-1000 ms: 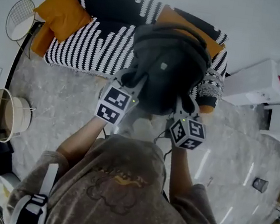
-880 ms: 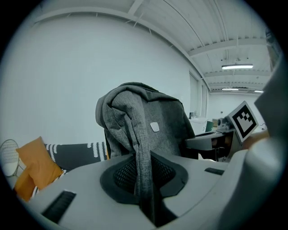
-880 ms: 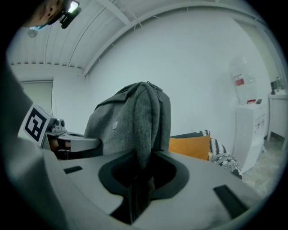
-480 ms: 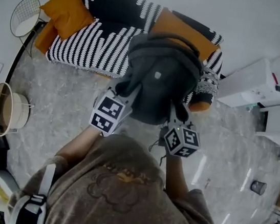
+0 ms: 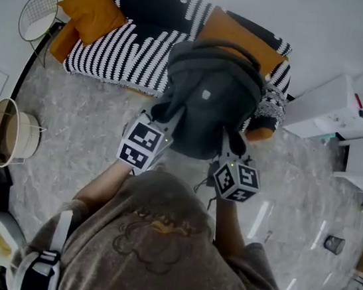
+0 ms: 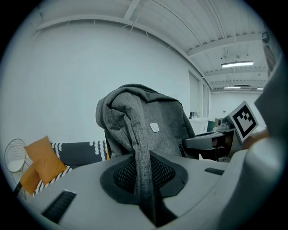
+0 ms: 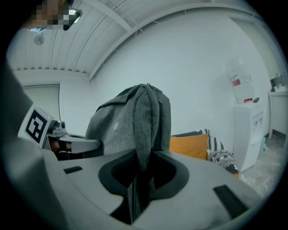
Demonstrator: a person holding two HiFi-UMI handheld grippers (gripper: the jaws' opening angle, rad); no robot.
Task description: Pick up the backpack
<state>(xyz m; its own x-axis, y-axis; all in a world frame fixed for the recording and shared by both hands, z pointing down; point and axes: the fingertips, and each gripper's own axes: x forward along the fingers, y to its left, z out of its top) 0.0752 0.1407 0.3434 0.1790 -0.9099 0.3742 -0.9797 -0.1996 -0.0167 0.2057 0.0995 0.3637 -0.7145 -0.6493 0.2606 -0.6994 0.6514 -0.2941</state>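
Note:
A grey backpack hangs in the air in front of the sofa, held up by both grippers. My left gripper is shut on one grey shoulder strap, which runs down between its jaws. My right gripper is shut on the other strap. The backpack's body fills the middle of the left gripper view, with a small pale label on it. In the right gripper view the backpack shows from its side. Each gripper's marker cube shows in the head view.
A black-and-white striped sofa with orange cushions stands behind the backpack. A round wire side table is at far left, a basket-like stool lower left. White cabinets stand at right. The floor is grey marble.
Both grippers and the backpack have shifted a little away from the sofa, toward me, with the straps still clamped. The bag hangs slightly lower in the head view.

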